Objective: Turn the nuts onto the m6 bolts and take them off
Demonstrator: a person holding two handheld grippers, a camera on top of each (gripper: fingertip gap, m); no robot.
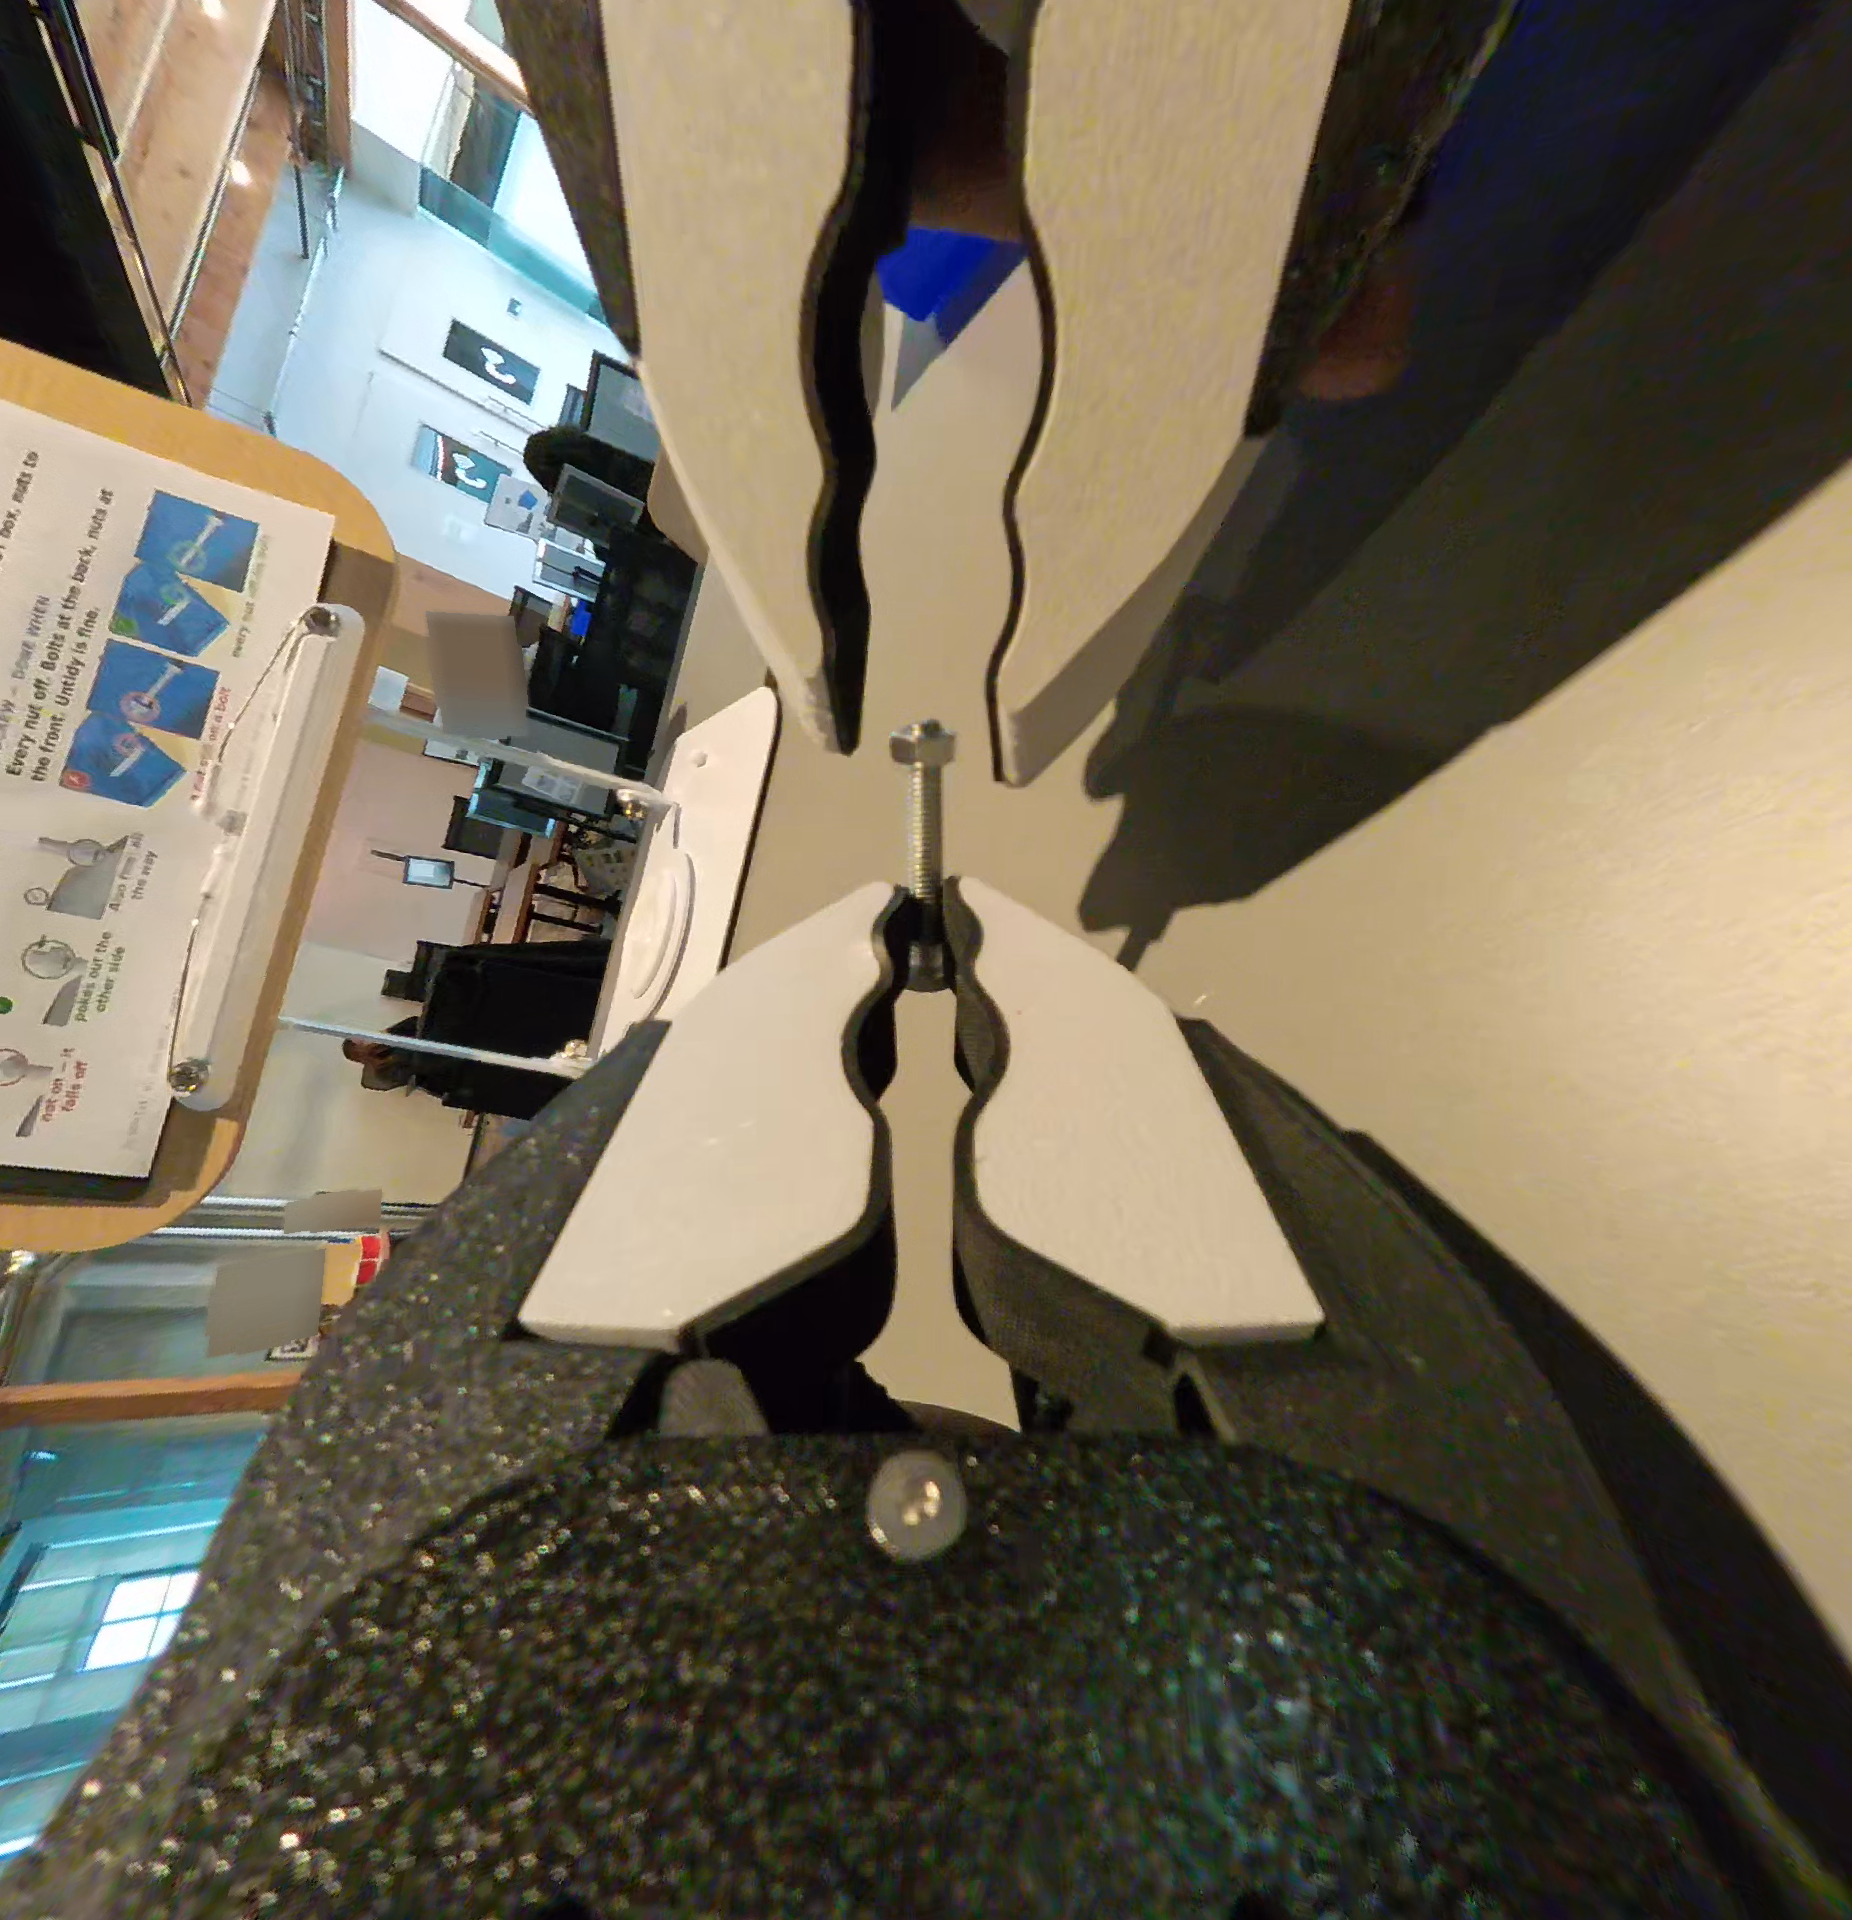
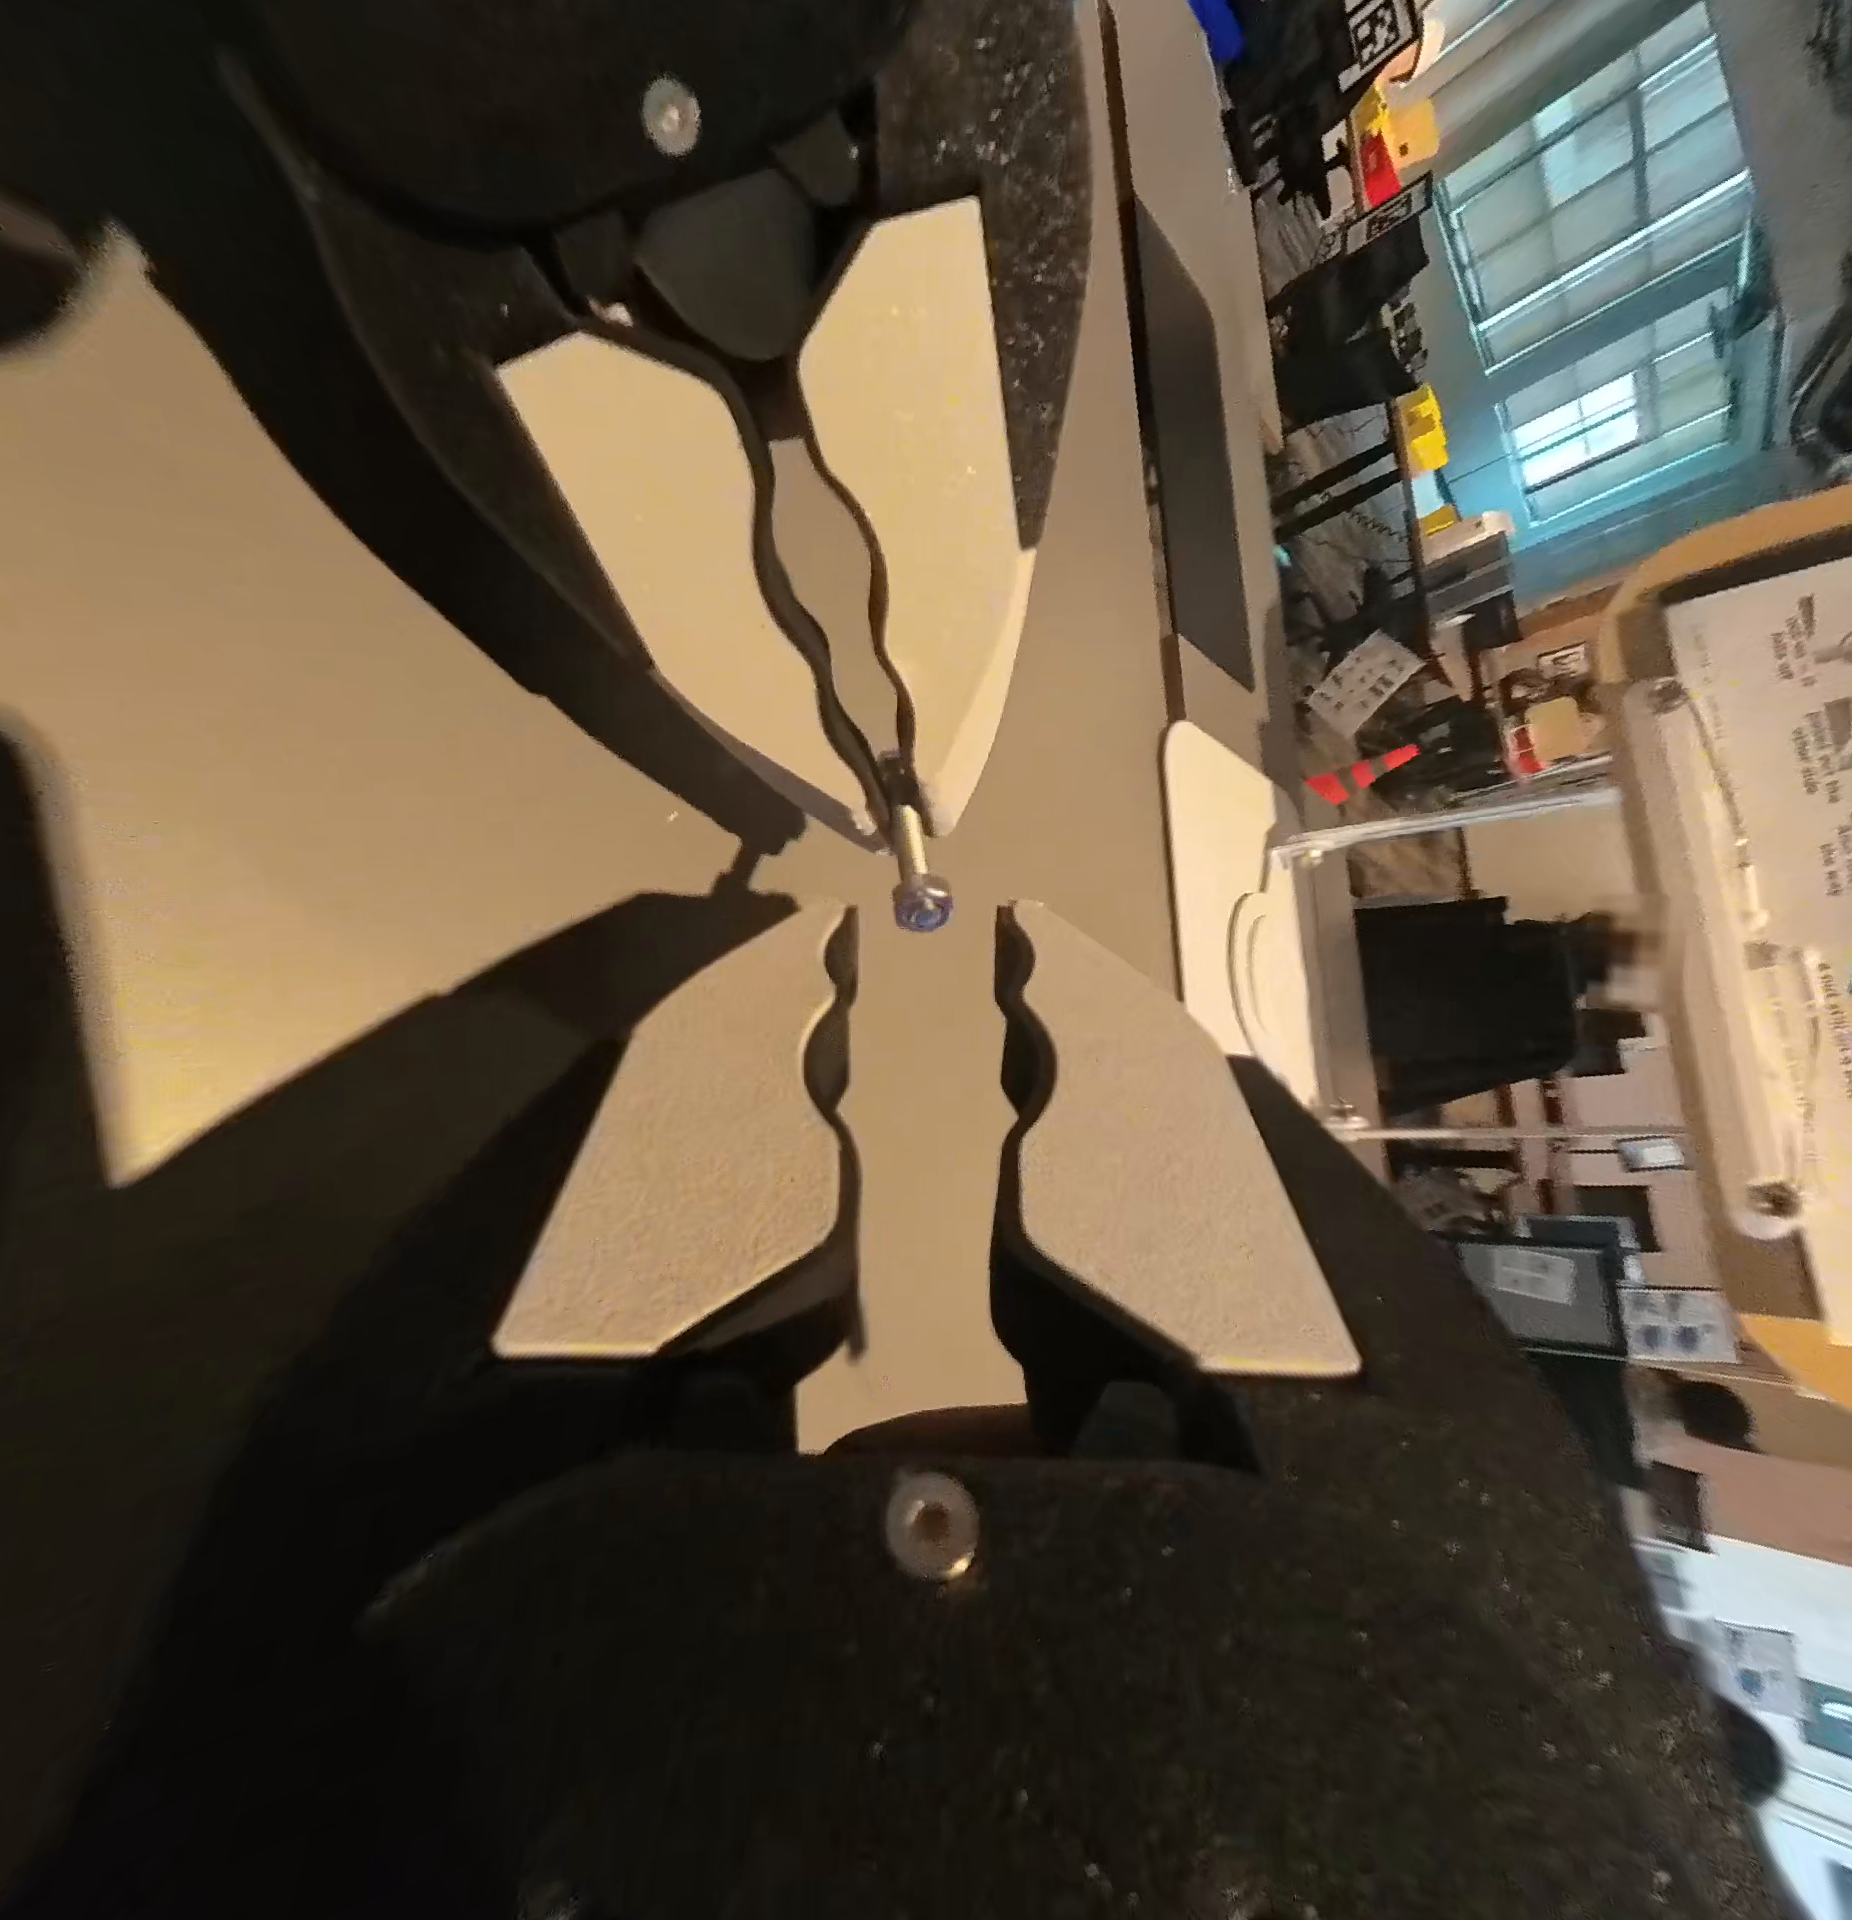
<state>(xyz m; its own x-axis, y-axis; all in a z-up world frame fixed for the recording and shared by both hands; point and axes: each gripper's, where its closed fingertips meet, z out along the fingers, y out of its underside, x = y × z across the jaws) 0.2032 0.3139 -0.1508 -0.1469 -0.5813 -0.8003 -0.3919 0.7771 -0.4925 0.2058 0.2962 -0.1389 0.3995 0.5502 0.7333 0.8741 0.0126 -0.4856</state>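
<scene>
My left gripper is shut on the head end of a silver bolt and holds it above the table, pointing forward. A small hex nut sits on the bolt's far tip. My right gripper faces it from the top of the left wrist view, open, with one fingertip on each side of the nut and not touching it. In the right wrist view my right gripper is open, with the nut between its tips. The bolt runs back into the shut left gripper.
The pale table lies beneath both grippers. A wooden board with an instruction sheet stands beyond its edge and also shows in the right wrist view. A white plate-like stand is nearby. A blue bin shows behind the right gripper.
</scene>
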